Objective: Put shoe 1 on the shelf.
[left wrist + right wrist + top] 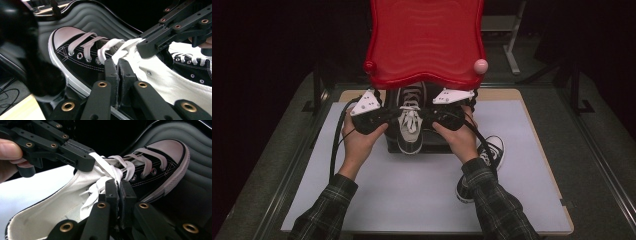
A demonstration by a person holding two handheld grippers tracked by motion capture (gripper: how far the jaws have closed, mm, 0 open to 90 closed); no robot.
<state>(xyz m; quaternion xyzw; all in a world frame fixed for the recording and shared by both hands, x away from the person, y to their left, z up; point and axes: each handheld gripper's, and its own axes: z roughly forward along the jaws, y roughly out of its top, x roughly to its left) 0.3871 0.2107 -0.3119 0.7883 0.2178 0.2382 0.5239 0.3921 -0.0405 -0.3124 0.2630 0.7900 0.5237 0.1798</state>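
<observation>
A black shoe [410, 125] with a white toe and white laces sits on a dark block in the middle of the grey mat [412, 195], just under a big red tray [424, 42] that hangs over the far end of the table. The person's left hand [357, 142] holds the left gripper [384, 116] at the left side of the shoe, and the right hand [459, 140] holds the right gripper [437, 114] at its right side. In the left gripper view the two black jaws are pressed together and pinch a white lace [119, 56] near the top holes of the shoe. In the right gripper view the jaws are also squeezed tight, and they pinch a white lace [117, 175] where the laces cross. A second black shoe [484, 160] lies on the mat to the right, partly hidden under the person's right sleeve. A pink ball [481, 66] sits at the tray's right corner.
</observation>
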